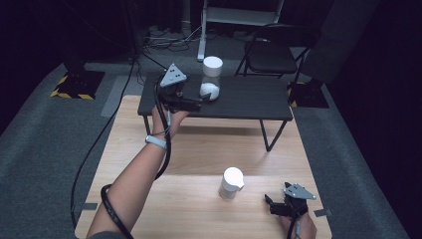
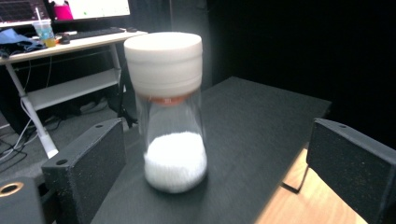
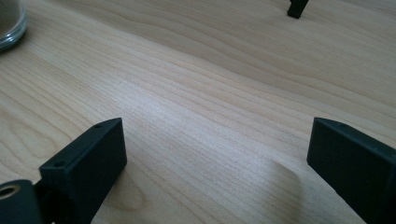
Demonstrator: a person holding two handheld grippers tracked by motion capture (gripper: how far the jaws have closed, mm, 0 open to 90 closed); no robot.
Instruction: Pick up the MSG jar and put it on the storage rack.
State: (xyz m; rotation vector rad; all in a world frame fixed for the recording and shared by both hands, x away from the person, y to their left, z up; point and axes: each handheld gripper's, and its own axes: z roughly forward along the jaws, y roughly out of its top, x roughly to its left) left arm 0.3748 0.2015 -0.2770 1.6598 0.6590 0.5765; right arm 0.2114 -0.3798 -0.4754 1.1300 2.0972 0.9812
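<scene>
a: on the black side table [image 1: 249,99], what's hard to make out?

b: the far jar [image 1: 211,79] is partly covered by the left gripper [image 1: 199,102] in the high view. in the left gripper view its glass is slightly blurred, and its foot sits between the two jaws without either pad touching it.

a: so it isn't gripped?

b: no. the jaws stand wide apart, clear gaps on both sides. the right gripper [image 1: 272,203] is spread just as wide over bare wood, holding nothing.

a: how many jars?

b: two. the second jar [image 1: 231,182] stands on the wooden table [image 1: 189,199], near the right gripper; the right gripper view cuts it off to a corner of glass base.

a: materials?

b: clear glass, ribbed white round lid, white grainy powder in the bottom. the black table is matte; the wood is pale with wavy grain.
</scene>
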